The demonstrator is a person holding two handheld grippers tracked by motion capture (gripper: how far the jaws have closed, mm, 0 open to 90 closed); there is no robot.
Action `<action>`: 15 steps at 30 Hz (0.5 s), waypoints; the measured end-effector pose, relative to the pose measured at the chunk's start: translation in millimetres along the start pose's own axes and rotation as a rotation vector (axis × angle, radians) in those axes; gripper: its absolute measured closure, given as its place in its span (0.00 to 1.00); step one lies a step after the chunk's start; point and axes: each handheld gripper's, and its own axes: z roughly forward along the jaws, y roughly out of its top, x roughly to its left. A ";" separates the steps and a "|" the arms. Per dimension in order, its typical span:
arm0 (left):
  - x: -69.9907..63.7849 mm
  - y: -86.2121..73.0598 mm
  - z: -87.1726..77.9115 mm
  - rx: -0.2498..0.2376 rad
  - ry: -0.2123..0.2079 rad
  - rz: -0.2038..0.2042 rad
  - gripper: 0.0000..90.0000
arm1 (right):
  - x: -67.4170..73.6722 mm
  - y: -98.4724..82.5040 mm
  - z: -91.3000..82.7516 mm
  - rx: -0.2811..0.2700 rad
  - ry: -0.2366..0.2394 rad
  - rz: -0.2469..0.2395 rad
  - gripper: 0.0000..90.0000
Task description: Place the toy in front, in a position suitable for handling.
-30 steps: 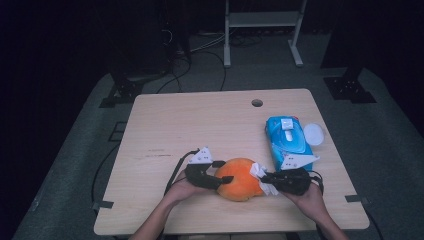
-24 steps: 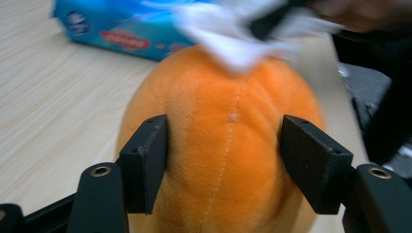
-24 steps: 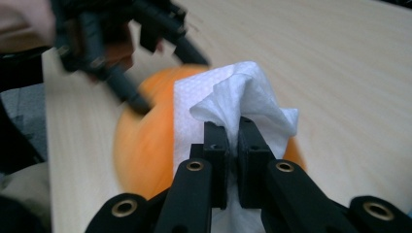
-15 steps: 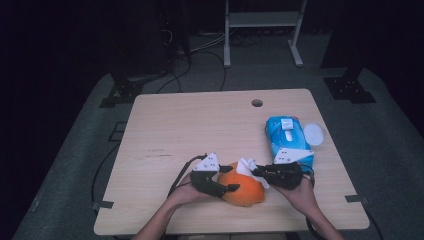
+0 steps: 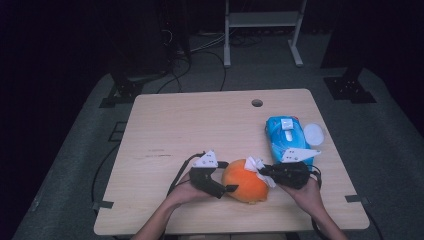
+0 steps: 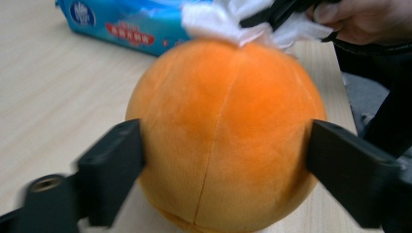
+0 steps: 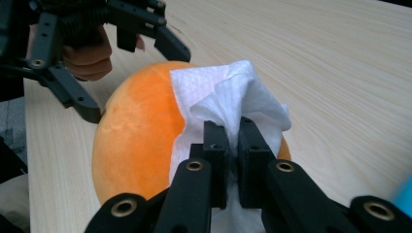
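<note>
Orange plush ball (image 5: 244, 180) sits near the table's (image 5: 200, 120) front edge. Left gripper (image 5: 227, 189) has just been opening; its jaws flank the ball. Right gripper (image 5: 261, 170) pinches a white wipe (image 7: 228, 107) against the ball's top.

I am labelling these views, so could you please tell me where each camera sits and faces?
High view: above the person's side, looking down at the table; forearms show.
Left gripper view: on the left hand-held gripper, facing the orange plush ball.
Right gripper view: on the right hand-held gripper, clamping a white wipe.
All share the ball.
</note>
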 end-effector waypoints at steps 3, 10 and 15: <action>-2.6 2.1 0.3 0.003 0.008 0.017 0.30 | 3.4 3.9 -2.0 -0.007 -0.009 -0.015 0.93; -17.1 9.9 -1.3 -0.008 0.021 0.070 0.28 | 30.9 25.4 7.2 -0.025 0.050 -0.094 0.93; -5.2 3.5 4.1 0.006 0.010 -0.023 0.10 | 21.9 18.2 4.9 -0.023 0.055 -0.062 0.93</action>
